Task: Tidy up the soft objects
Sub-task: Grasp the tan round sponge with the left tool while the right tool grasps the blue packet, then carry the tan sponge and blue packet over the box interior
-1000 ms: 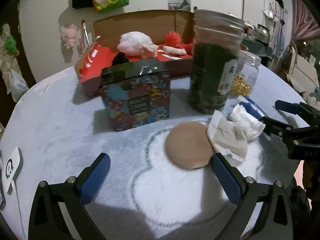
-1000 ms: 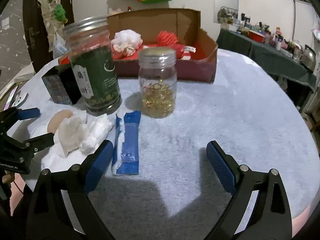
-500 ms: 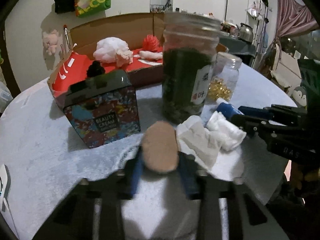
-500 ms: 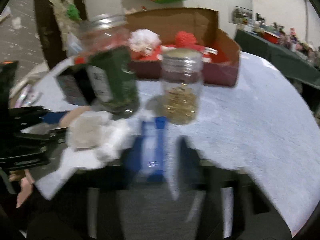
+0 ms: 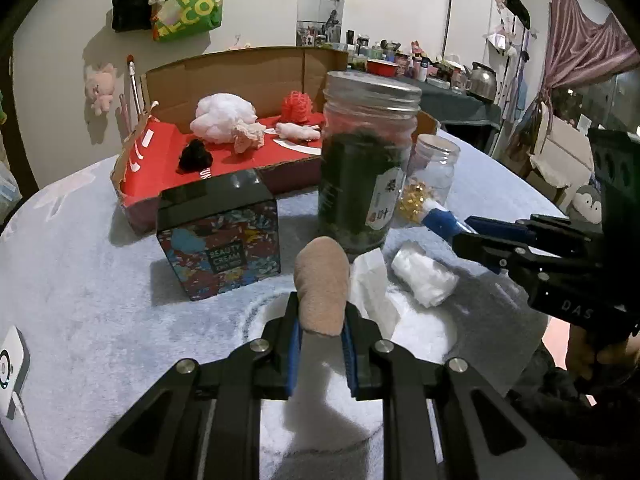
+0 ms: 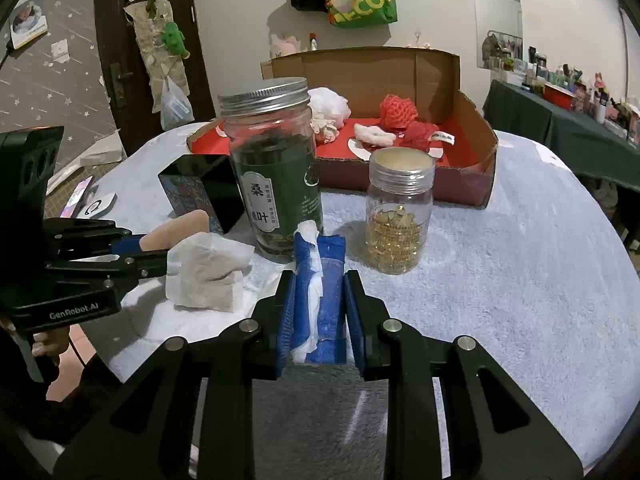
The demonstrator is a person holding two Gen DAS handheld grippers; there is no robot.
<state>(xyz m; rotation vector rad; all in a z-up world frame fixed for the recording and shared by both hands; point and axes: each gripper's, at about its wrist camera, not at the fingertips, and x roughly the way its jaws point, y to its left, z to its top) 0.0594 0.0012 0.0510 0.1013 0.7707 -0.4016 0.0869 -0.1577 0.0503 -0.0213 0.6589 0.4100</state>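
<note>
While the left tool pinches a round tan puff, the right tool clamps a crinkled blue packet.

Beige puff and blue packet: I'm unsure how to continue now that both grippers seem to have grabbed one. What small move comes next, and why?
Probably lift both clear and carry them toward the cardboard box. The left gripper is shut on the beige puff, the right gripper on the blue packet, and other soft things already lie in that box beyond the jars.

White walls, a dark door and pink curtains surround the table.
</note>
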